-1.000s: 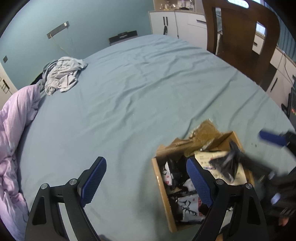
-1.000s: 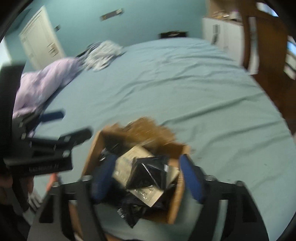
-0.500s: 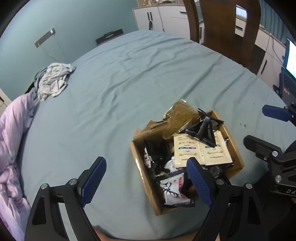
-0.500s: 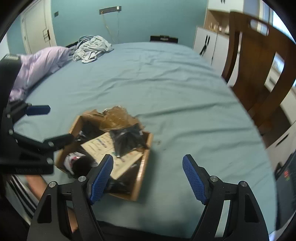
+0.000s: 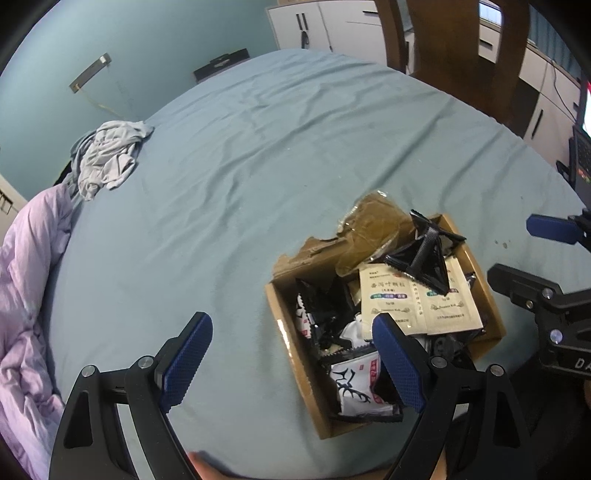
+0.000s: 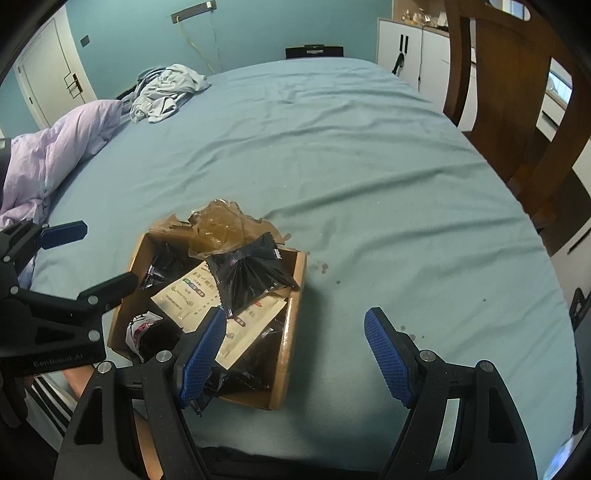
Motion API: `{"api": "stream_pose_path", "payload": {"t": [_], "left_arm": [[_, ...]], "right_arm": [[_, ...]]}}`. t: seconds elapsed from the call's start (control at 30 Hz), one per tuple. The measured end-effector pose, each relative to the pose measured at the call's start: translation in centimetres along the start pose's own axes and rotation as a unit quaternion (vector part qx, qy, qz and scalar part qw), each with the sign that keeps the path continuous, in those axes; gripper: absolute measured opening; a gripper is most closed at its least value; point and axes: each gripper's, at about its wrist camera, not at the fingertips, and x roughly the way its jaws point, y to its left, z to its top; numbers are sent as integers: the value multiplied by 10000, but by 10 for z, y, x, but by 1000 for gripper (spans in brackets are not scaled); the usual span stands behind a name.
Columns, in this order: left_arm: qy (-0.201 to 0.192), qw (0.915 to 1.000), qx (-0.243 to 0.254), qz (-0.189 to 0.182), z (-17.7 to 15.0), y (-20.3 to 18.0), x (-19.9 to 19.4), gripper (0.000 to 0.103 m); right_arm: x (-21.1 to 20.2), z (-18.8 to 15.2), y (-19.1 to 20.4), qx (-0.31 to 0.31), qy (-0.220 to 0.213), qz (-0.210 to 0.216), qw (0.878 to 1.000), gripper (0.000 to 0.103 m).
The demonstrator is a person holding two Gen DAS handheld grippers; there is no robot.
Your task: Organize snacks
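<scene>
An open cardboard box (image 5: pixel 295 365) (image 6: pixel 290 332) full of snack packets sits on the blue bed sheet (image 5: pixel 240 184). A black pouch (image 5: pixel 424 258) (image 6: pixel 251 273) lies on top of beige sachets (image 5: pixel 391 299) (image 6: pixel 184 295). A crinkled brown bag (image 5: pixel 373 229) (image 6: pixel 218 229) sticks out at the far side. A white packet with a black antler print (image 5: pixel 354 384) lies at the near end. My left gripper (image 5: pixel 288 332) (image 6: pixel 110 254) hangs open over the box's left wall. My right gripper (image 6: pixel 293 317) (image 5: pixel 509 247) stands open over the right wall. Neither holds anything.
A wooden chair (image 6: pixel 517 92) stands by the bed's far right side, with white cabinets (image 5: pixel 332 26) behind it. A crumpled grey garment (image 5: pixel 107 158) and a lilac duvet (image 5: pixel 26 277) lie at the left. A laptop (image 5: pixel 581 147) shows at the right edge.
My right gripper has pulled back from over the box's contents to its right side, and the black pouch now rests on the sachets. The box has slid towards the middle of the left wrist view.
</scene>
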Motion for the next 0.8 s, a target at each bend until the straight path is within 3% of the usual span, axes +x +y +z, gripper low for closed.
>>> {"api": "stream_pose_path", "payload": {"t": [0.47,0.8], "left_arm": [[-50,9998,179,-14,0,-8,-3,90],[-117,9998,127,-119,0,-6,-7,90]], "right_arm": [[5,-2,21,-515,8,-322,9982,77],[7,0,21,-519,43,-331,9981,77]]}}
